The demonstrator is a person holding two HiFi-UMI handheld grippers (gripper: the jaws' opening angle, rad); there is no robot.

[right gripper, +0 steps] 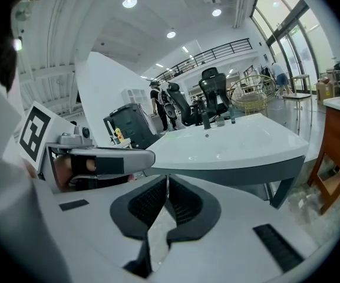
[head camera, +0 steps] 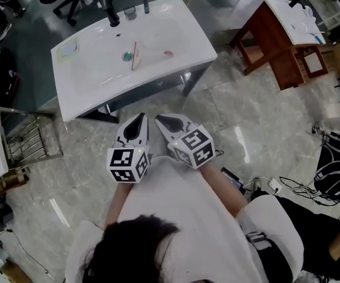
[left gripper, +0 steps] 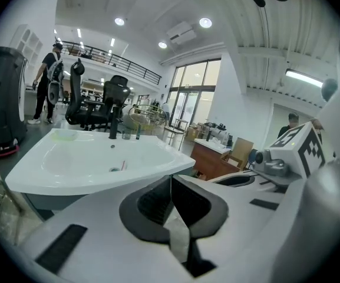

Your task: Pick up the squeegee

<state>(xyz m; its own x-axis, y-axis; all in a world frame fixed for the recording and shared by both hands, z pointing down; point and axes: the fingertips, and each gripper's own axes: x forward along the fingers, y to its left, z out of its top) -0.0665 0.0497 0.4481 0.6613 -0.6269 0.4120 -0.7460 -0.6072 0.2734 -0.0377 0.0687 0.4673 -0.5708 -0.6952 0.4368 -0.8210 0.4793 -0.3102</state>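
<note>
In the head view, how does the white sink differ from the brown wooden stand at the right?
The white sink is the wider one; the brown wooden stand is smaller. The sink rests on a dark grey frame, the stand on reddish-brown wooden legs. The sink has a hollow bowl with a drain and a tap; the stand's top looks flat. Both have white tops and stand on the same marbled floor.

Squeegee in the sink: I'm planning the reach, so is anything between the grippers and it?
Nothing visible blocks it. Between the left gripper, the right gripper and the squeegee lie only the front rim of the sink and bare basin. Both grippers are shut and empty.
</note>
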